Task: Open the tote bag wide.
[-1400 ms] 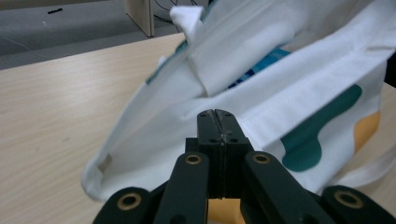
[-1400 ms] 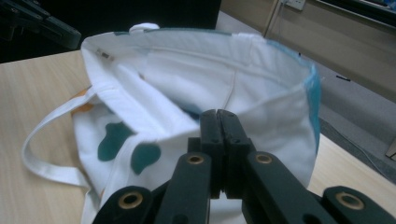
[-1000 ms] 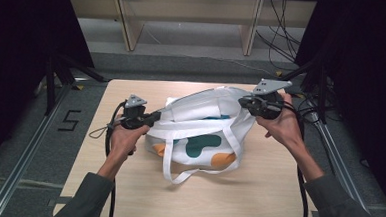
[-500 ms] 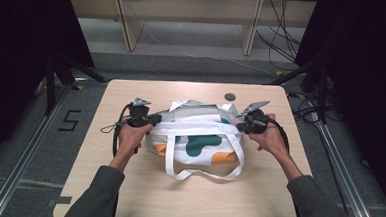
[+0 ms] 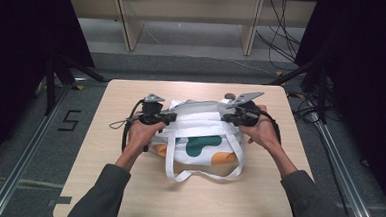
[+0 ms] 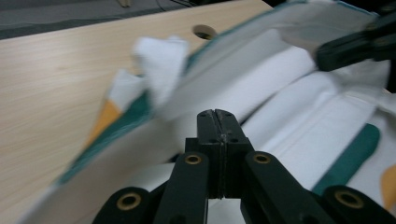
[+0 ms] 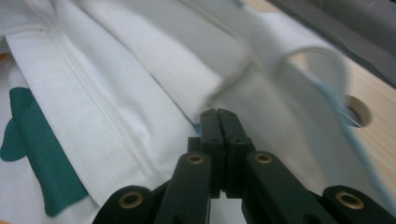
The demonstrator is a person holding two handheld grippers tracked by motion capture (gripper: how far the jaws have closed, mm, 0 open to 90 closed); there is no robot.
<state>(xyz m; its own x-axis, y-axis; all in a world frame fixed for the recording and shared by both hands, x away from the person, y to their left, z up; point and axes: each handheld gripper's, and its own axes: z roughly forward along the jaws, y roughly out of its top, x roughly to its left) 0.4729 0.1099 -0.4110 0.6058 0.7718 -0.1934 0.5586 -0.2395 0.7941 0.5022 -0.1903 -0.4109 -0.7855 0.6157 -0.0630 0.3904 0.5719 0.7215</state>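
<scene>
White tote bag (image 5: 199,139) lying flat on the counter (image 5: 104,134), long axis left to right, handles toward the person. Left gripper (image 5: 169,118) and right gripper (image 5: 225,117) at its far corners, jaws closed on the fabric.

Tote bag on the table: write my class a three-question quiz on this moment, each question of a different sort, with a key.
1. True or false: the bag hangs clear of the table.
2. Which colours are the shapes printed on the bag? A) red and black B) green and orange C) blue and pink
3. Fill in: the left claw and the right claw each pinch the bag's upper ____.

Key
1. False: it lies on the table, its straps spread toward the person.
2. B.
3. Edge: both claws are shut on the fabric, one at either end.
</scene>
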